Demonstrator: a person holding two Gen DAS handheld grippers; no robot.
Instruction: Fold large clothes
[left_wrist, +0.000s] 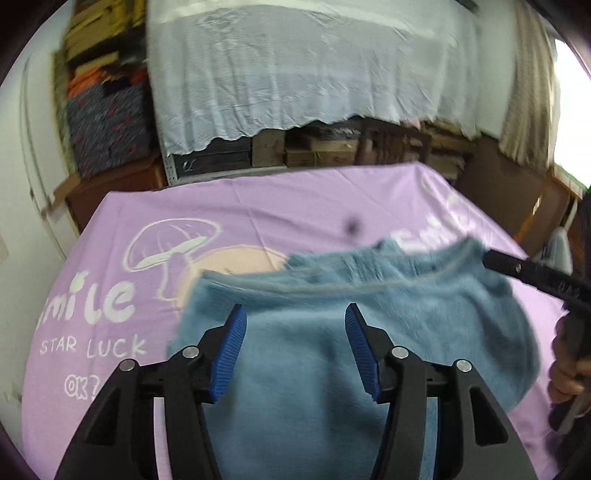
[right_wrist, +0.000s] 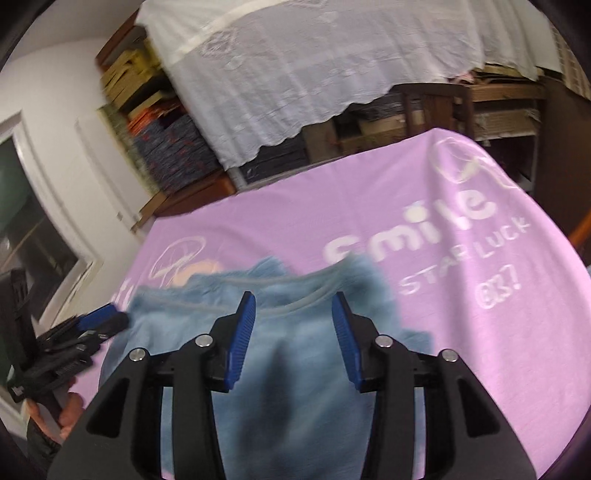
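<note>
A cluttered storeroom forms the backdrop: a white sheet (left_wrist: 295, 74) drapes over shelving at the far side, with cardboard boxes (left_wrist: 317, 147) stacked under its scalloped hem and a pile of folded fabrics (left_wrist: 107, 125) at the far left. Nearer, a lilac tablecloth (left_wrist: 258, 206) printed with a mushroom (left_wrist: 173, 240) and the words "smile" and "STAR LUCK" covers the work table and fills most of both views. On it, toward the near edge and roughly central, lies the blue fleece garment (left_wrist: 332, 332), its piped edge (left_wrist: 295, 286) running left to right along the far side and a second layer of the same fleece showing just beyond that edge, which suggests at least one fold is already laid over. The cloth is blurred, so finer creases cannot be read. The outline is a rough, rounded shape rather than a neat rectangle, so I judge the task partly done: further folds and some squaring-up appear to be left. The left gripper (left_wrist: 295, 350) hovers over the near-left part of the garment with its blue pads (left_wrist: 231, 354) spread apart and nothing between them. The right gripper (right_wrist: 293, 339) hovers over the near-right part, likewise parted and empty; in the left wrist view one of its black fingers lies at the garment's far right corner. A hand (left_wrist: 569, 369) grips its handle at the right edge.
</note>
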